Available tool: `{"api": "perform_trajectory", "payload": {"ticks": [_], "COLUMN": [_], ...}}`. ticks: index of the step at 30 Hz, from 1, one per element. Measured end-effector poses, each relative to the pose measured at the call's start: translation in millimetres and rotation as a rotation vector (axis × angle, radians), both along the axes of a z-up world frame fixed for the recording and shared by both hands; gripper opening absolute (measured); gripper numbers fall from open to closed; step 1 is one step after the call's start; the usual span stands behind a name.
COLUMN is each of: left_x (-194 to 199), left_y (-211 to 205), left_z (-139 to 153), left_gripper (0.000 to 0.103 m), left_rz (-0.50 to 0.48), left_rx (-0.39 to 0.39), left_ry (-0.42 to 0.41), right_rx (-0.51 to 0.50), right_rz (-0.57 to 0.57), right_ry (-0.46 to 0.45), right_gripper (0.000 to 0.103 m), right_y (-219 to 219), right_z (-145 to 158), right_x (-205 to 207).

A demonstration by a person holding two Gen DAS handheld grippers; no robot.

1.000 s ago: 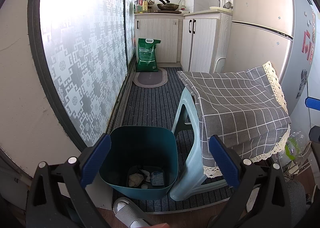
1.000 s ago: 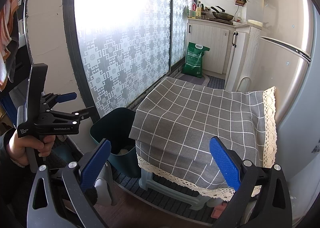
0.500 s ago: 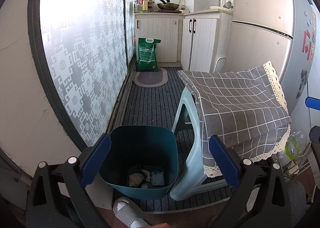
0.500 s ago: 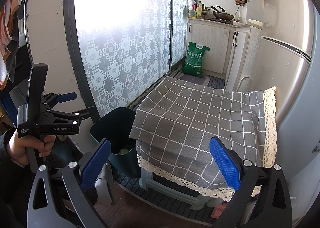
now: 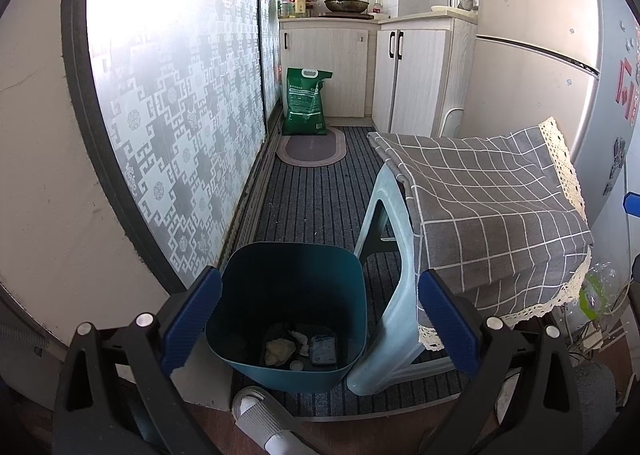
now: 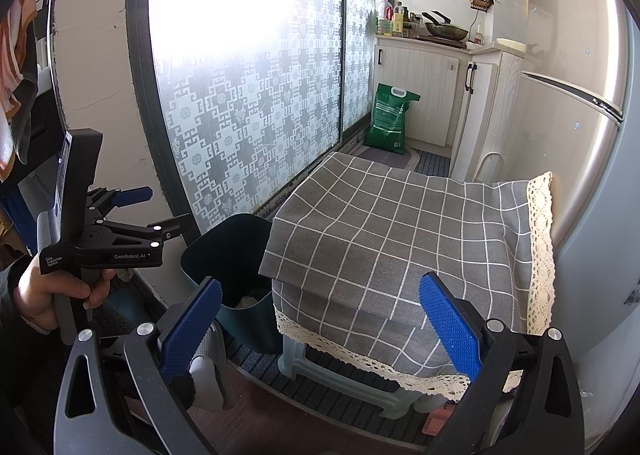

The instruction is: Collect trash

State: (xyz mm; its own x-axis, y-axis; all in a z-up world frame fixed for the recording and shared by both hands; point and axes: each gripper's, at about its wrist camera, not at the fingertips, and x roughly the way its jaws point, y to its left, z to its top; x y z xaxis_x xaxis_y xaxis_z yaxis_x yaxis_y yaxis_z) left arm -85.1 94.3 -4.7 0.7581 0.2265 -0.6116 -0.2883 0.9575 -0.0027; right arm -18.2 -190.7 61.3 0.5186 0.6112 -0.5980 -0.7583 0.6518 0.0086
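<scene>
left gripper (image 5: 316, 325): jaws wide, empty, above teal trash bin (image 5: 256, 267) holding crumpled trash (image 5: 280, 351) | right gripper (image 6: 318, 329): jaws wide, empty, over checked cloth (image 6: 392, 223)

Daylight floods through frosted window (image 6: 248, 67), blown out at top; bin interior (image 5: 288, 295) shadowed; fisheye bends edges, corners black.

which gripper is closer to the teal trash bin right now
Left. The left gripper hovers open right over the trash bin; the right gripper, also open, faces the cloth-covered stool beside it.
</scene>
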Motion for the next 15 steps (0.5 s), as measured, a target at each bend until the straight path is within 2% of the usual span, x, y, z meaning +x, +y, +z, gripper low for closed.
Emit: {"api": "perform_trajectory", "payload": {"ticks": [15], "left_x": [-0.2], "left_y": [-8.1], "left_z": [2.0], "left_gripper": [0.1], "left_rz": [-0.042], "left_rx": [0.013], "left_ry": [-0.01], "right_rx": [-0.001], "right_rz": [0.0], "right_ry": [0.001], "right_gripper": [0.1], "right_y": [-0.6], "right_z": [-0.9], "right_x": [-0.2]}}
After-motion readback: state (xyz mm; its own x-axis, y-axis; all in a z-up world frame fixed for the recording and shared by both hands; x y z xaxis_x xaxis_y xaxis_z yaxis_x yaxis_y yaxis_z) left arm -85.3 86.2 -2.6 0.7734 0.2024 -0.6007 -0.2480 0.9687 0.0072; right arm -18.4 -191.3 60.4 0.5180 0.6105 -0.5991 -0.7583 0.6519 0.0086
